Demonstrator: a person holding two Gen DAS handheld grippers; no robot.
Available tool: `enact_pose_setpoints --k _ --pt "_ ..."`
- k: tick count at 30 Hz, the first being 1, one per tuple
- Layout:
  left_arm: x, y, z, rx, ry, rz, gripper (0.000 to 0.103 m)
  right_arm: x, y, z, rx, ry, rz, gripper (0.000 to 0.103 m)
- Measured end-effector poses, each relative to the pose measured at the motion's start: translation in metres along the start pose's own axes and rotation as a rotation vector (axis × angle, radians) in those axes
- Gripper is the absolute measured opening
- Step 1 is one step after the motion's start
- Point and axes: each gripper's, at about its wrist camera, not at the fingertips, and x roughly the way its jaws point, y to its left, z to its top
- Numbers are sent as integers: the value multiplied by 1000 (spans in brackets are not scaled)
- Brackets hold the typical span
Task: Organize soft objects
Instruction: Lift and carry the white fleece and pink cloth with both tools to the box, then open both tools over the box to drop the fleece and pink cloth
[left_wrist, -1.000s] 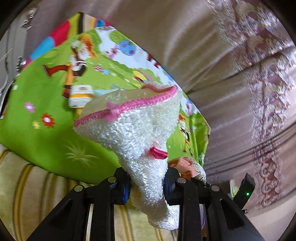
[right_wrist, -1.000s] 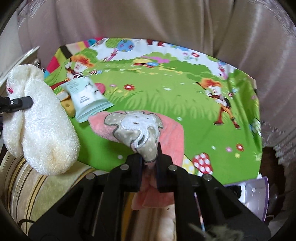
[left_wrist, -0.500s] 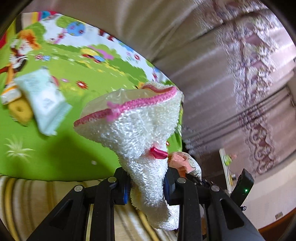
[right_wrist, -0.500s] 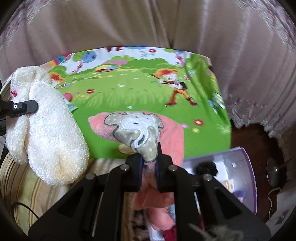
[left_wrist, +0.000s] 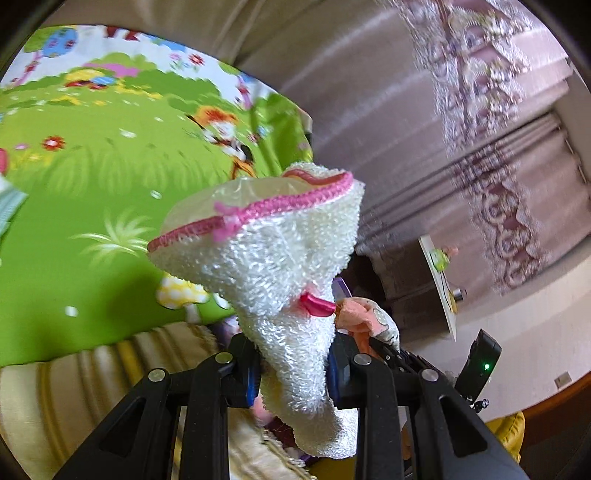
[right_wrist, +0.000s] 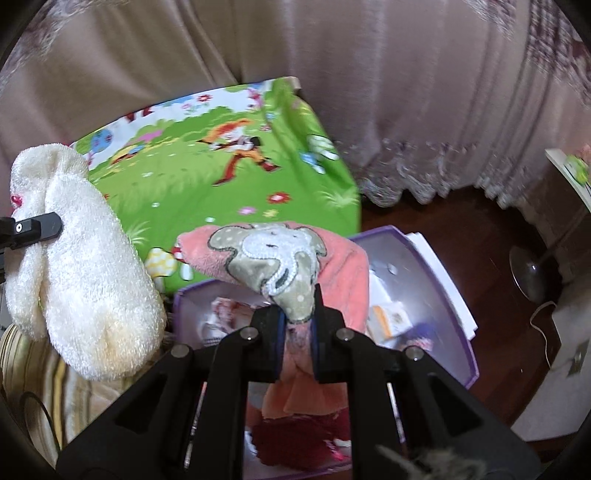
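My left gripper (left_wrist: 293, 369) is shut on a fluffy white sock with a pink knitted cuff (left_wrist: 280, 266); the sock hangs in the air, cuff forward. The same white sock (right_wrist: 85, 273) shows at the left of the right wrist view, with a left fingertip (right_wrist: 37, 226) across it. My right gripper (right_wrist: 297, 325) is shut on a pink sock with a grey elephant patch (right_wrist: 273, 258), held above a purple box (right_wrist: 458, 306). A bit of that pink sock (left_wrist: 364, 317) peeks out behind the white one.
A green cartoon play mat (right_wrist: 229, 173) covers the surface to the left, over a striped beige cushion (left_wrist: 74, 391). The purple box holds small cartons, papers and dark red fabric (right_wrist: 295, 439). Curtains (right_wrist: 332, 74) hang behind, above dark wooden floor (right_wrist: 491, 243).
Both grippers swept right across the mat with their socks still gripped. The purple box has come fully under the right gripper; the pale packet on the mat has slid out of view.
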Motion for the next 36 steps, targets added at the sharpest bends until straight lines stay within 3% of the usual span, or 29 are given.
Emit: enact_pose_setpoints --k 16,27,30,33,34,36 --pt "78 -36 -27 85 212 -57 28 3 -56 -11 108 2 -103 14" --pt "115 -51 -37 83 328 -109 31 5 -73 -16 149 10 -138 14" --pt "120 -51 -39 72 351 -111 40 5 -77 -18 161 11 -143 14" --pt "124 -50 -41 61 370 -87 62 5 -80 -19 172 18 -143 17" --pt "124 -49 -41 61 371 -73 69 6 -81 -19 177 24 -142 23" --pt "124 -48 -41 72 369 -37 71 8 -82 -19 185 35 -143 40"
